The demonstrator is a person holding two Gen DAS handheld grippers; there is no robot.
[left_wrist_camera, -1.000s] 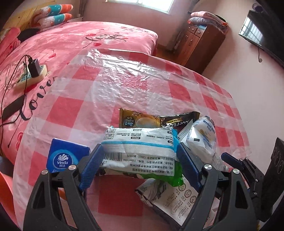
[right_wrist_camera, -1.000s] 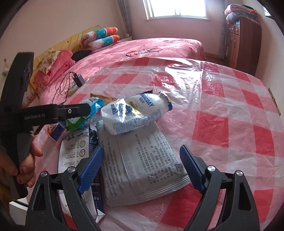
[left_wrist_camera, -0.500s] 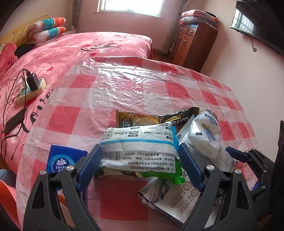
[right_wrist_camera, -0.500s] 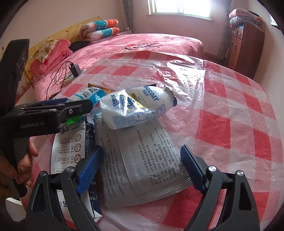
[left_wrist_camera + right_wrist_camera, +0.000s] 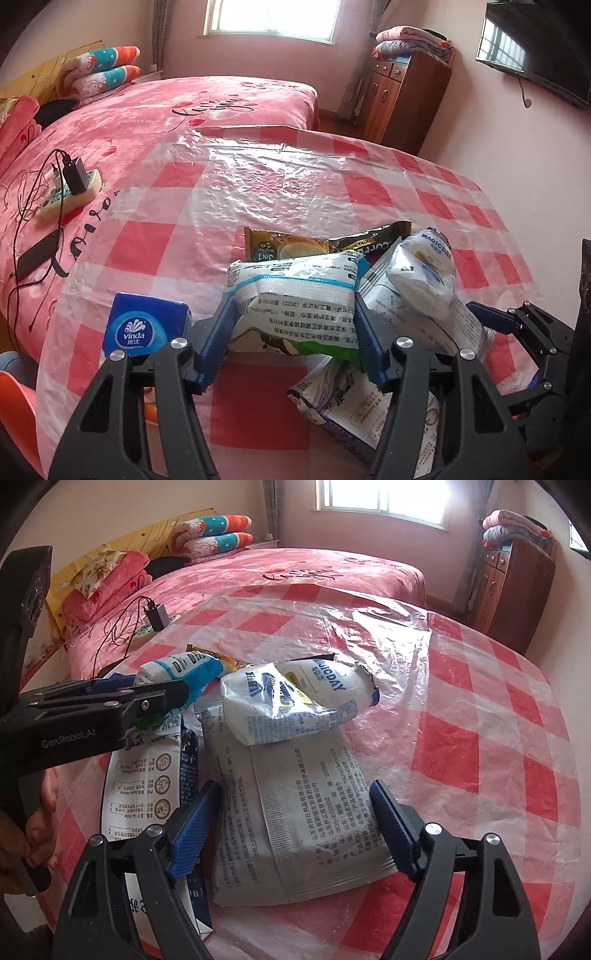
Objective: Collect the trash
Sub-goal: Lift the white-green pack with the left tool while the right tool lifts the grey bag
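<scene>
Pink bedroom; checkered table (image 5: 480,701) bears wrappers (image 5: 295,805), bed (image 5: 221,103) behind.

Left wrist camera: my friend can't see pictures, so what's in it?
The left gripper squeezes a white and blue wrapper above a red checked table. More wrappers lie behind, a blue tissue pack sits left, and a pink bed lies beyond.

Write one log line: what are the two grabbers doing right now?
left gripper: shut on white-and-green wrapper | right gripper: open over grey flat packet | Magicday wrapper: on pile
</scene>
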